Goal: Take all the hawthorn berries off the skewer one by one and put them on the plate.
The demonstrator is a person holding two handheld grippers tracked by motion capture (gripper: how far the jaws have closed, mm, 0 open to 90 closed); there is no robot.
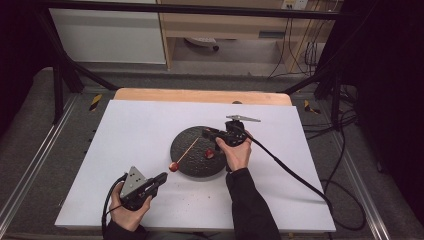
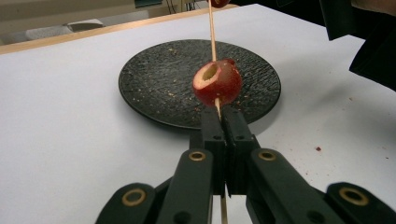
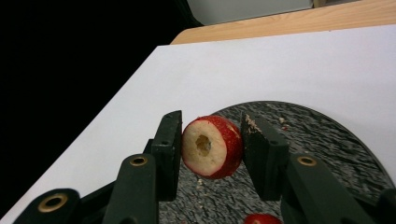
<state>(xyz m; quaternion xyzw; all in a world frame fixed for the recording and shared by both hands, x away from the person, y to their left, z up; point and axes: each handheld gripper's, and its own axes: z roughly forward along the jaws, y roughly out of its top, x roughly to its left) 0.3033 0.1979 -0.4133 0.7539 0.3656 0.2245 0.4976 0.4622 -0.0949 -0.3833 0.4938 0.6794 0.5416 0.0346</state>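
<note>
Item one: our left gripper (image 2: 219,122), jaws pressed together on the lower end of a thin wooden skewer (image 2: 212,37). One cored red fruit piece (image 2: 217,82) is threaded on the skewer just beyond the jaw tips, hanging over the near rim of the black plate (image 2: 154,88).

Item two: our right gripper (image 3: 211,145), jaws clamped on a second cored fruit piece (image 3: 212,147), its bored hole facing the camera, held above the plate's far side. A third red piece (image 1: 209,153) lies on the plate.

Item three: the white surface (image 1: 130,135), plate near its centre, wooden tabletop (image 1: 200,95) showing past its far edge.

Risks, as we judge them: the skewer's free tip may miss the hole and split or push the piece out of the jaws; a hard squeeze may crush the soft flesh; the thin stick may bend or snap if pressed off-axis.

Room: wide bare surface toward the left and far edges; the right forearm (image 1: 250,205) crowds the near right.
</note>
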